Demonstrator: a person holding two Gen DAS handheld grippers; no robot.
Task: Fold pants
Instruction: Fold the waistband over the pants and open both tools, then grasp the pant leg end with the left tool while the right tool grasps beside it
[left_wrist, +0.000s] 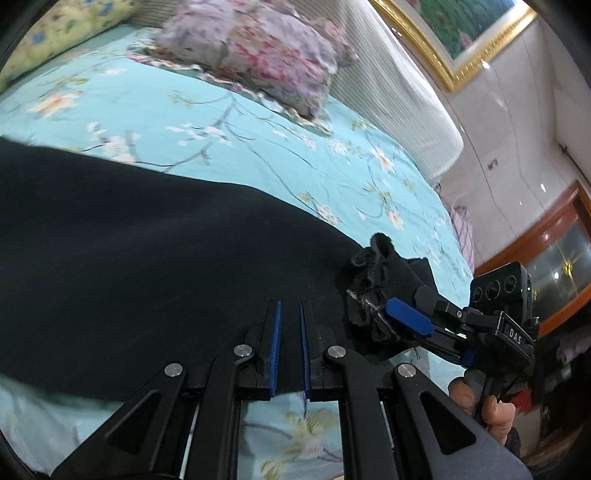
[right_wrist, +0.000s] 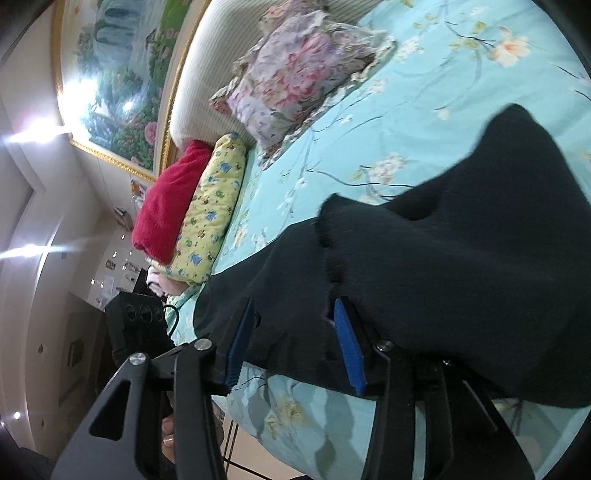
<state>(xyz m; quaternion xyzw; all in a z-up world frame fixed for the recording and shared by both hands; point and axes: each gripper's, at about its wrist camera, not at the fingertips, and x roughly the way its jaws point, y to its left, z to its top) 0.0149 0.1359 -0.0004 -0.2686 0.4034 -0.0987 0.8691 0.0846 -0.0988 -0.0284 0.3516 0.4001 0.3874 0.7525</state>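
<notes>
Black pants (left_wrist: 147, 240) lie spread across the turquoise floral bedsheet (left_wrist: 258, 147). My left gripper (left_wrist: 291, 303) hovers low over their near edge, its blue pads almost together, and I see nothing pinched between them. To its right in the left wrist view, my right gripper (left_wrist: 384, 310) has a bunched black pants end (left_wrist: 369, 273) at its tips. In the right wrist view the right gripper (right_wrist: 293, 301) stands open. Pants cloth (right_wrist: 443, 258) lies between its blue pads (right_wrist: 349, 350) and drapes over the right finger.
A floral pillow (left_wrist: 258, 48) and a yellow patterned pillow (right_wrist: 210, 206) rest by the ribbed headboard (left_wrist: 399, 92), with a red blanket (right_wrist: 166, 206) beside them. A gold-framed painting (left_wrist: 461, 29) hangs above. A wooden cabinet (left_wrist: 554, 258) stands past the bed's edge. Fingers (left_wrist: 480, 402) grip the right gripper's handle.
</notes>
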